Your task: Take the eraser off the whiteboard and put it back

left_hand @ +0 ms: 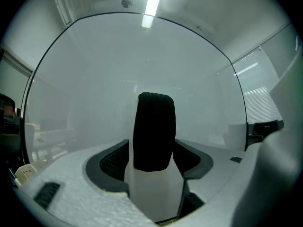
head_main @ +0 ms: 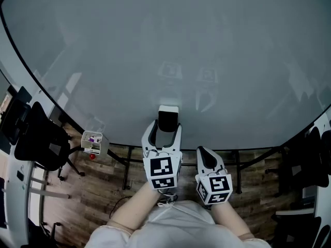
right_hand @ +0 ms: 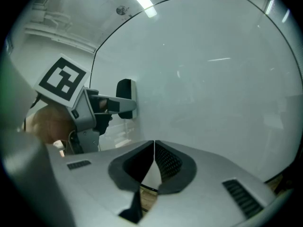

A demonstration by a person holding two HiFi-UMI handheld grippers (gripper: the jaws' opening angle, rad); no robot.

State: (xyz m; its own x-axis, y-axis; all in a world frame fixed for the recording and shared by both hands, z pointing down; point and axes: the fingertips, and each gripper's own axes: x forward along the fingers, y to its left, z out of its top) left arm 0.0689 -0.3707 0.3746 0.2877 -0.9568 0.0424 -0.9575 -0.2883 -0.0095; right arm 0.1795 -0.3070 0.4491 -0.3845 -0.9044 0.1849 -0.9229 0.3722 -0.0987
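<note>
left gripper (left_hand: 152, 159) grips eraser (left_hand: 154, 126) | right gripper (right_hand: 154, 164) closed | whiteboard (head_main: 207, 45) cropped

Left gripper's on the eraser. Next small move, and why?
Probably pull the left gripper straight back from the whiteboard. Its jaws are shut on the eraser, whose white side looks flush against the board in the right gripper view, so the grasp seems done. The right gripper is shut, empty and clear beside it.
</note>
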